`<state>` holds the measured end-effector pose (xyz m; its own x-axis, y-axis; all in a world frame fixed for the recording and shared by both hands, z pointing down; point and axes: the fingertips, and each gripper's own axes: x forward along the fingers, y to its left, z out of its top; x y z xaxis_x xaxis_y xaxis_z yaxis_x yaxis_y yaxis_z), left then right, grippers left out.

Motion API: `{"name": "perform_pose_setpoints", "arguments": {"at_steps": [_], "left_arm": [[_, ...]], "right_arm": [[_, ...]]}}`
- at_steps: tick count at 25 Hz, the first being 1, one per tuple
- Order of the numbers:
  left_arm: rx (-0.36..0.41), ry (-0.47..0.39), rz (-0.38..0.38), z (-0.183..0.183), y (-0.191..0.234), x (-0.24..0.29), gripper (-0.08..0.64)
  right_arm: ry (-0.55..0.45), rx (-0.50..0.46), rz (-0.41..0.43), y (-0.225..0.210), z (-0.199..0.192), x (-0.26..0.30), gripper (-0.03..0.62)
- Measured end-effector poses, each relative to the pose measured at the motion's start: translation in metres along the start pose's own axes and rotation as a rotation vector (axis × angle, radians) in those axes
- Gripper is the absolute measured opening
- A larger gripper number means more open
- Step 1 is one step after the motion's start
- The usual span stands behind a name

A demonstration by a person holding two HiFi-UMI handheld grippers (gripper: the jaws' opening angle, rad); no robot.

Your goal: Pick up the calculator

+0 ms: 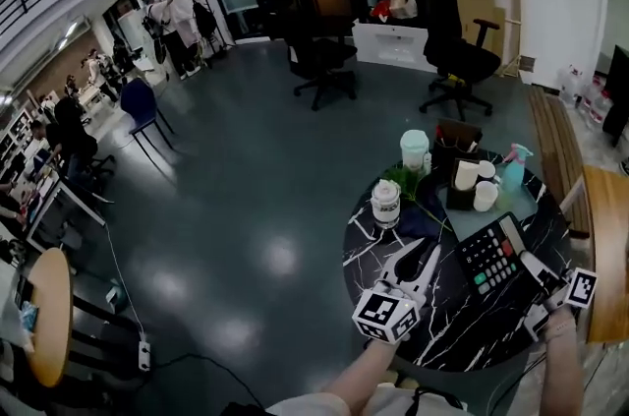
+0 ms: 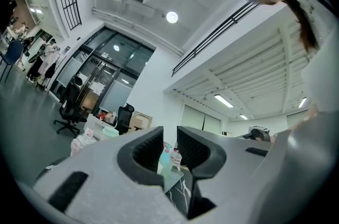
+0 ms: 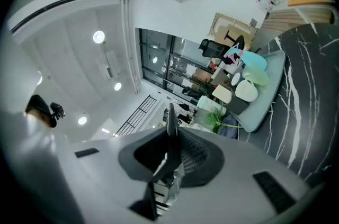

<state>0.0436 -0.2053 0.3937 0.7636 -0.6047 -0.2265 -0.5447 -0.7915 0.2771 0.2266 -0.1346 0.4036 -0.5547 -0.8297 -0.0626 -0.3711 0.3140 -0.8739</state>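
Note:
The black calculator, with its green and red keys, is lifted off the round black marble table at that table's right side. My right gripper is shut on its near right edge. In the right gripper view the calculator shows edge-on as a thin dark slab pinched between the jaws of the right gripper. My left gripper hangs over the table left of the calculator, apart from it. Its jaws stand a little apart with nothing between them, as the left gripper view also shows.
Toward the table's far side stand a white jar, a mint cup, a pale tray with white cups, a spray bottle, a green plant and a dark box. Office chairs stand beyond; a wooden bench at right.

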Motion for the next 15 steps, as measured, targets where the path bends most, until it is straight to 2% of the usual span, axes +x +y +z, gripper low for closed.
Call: {"name": "perform_pose_setpoints", "arguments": {"at_steps": [4,15], "left_arm": [[-0.004,-0.013,0.002,0.004,0.002,0.006,0.084],[-0.023,0.005,0.021,-0.008,0.010,0.011,0.084]], "right_arm": [[0.019,0.011,0.024,0.003,0.001,0.014,0.052],[0.047,0.024,0.026,-0.008,-0.008,0.026,0.052]]}}
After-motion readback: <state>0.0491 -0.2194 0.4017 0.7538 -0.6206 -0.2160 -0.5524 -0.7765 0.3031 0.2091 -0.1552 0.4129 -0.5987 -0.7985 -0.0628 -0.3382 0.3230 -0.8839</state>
